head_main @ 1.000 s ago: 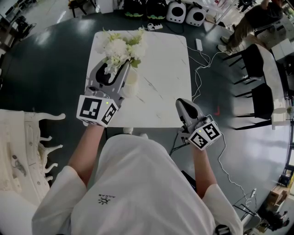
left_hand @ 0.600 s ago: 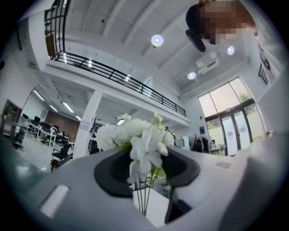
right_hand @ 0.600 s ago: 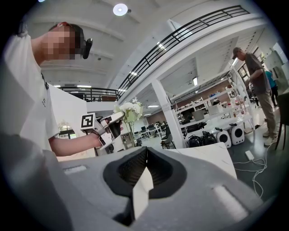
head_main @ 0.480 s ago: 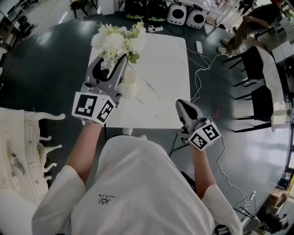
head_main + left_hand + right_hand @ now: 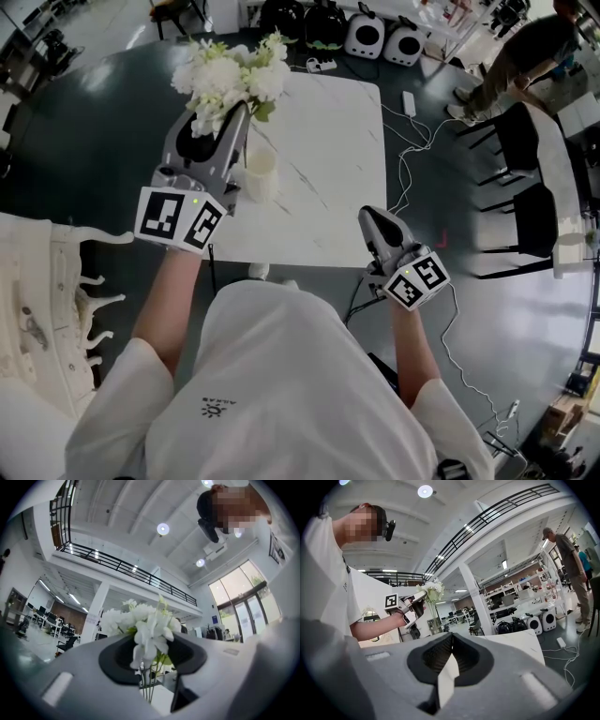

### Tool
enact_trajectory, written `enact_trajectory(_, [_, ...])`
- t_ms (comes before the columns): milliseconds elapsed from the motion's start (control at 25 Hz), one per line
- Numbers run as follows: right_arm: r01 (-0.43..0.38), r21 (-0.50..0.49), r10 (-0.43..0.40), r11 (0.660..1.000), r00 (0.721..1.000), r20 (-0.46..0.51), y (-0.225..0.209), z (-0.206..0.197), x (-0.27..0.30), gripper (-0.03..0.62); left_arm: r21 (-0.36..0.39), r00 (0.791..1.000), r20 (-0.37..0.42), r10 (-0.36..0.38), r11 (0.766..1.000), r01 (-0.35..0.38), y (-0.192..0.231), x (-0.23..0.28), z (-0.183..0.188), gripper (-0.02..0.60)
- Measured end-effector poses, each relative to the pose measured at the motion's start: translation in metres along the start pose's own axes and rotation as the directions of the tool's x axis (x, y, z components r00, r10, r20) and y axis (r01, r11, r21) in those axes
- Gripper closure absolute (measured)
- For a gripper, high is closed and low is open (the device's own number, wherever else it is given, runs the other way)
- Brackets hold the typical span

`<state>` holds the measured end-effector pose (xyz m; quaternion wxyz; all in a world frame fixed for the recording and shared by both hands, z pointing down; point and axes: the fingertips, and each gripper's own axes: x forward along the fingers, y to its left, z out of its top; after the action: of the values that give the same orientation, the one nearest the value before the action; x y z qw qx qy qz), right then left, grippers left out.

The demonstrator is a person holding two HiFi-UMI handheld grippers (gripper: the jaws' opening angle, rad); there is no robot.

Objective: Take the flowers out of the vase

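Note:
My left gripper (image 5: 236,112) is shut on the green stems of a bunch of white flowers (image 5: 228,77), held up above the far left part of the white marble table (image 5: 328,150). The cream vase (image 5: 260,173) stands on the table just right of that gripper. In the left gripper view the blooms (image 5: 145,625) rise over the jaws and the thin stems (image 5: 149,686) run down between them. Whether the stem ends are clear of the vase mouth I cannot tell. My right gripper (image 5: 368,214) is shut and holds nothing, at the table's near right corner. From there I see the flowers (image 5: 433,588) raised.
Black chairs (image 5: 525,131) stand to the right of the table, with white cables (image 5: 412,122) on the dark floor between. White round devices (image 5: 361,33) sit beyond the far edge. A person (image 5: 525,47) stands at the back right. A white ornate piece (image 5: 56,281) is at the left.
My left gripper has risen with the flowers, and the blooms now show further up the head view, away from the vase. The right gripper has stayed put.

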<state>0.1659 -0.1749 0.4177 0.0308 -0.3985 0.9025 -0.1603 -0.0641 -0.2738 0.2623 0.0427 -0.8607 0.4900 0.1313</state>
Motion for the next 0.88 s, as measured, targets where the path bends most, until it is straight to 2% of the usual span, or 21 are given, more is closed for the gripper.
enact_trajectory(400, [-0.039, -0.008, 0.039, 0.999, 0.999, -0.002, 0.006, 0.0, -0.005, 0.594, 0.0, 0.994, 0.089, 0.057, 0.998, -0.057, 0.008, -0.023, 0.05, 0.422])
enact_trajectory(880, [-0.111, -0.009, 0.111, 0.994, 0.994, -0.017, 0.004, 0.012, -0.008, 0.594, 0.019, 0.987, 0.055, 0.151, 0.988, -0.152, 0.005, -0.044, 0.052, 0.425])
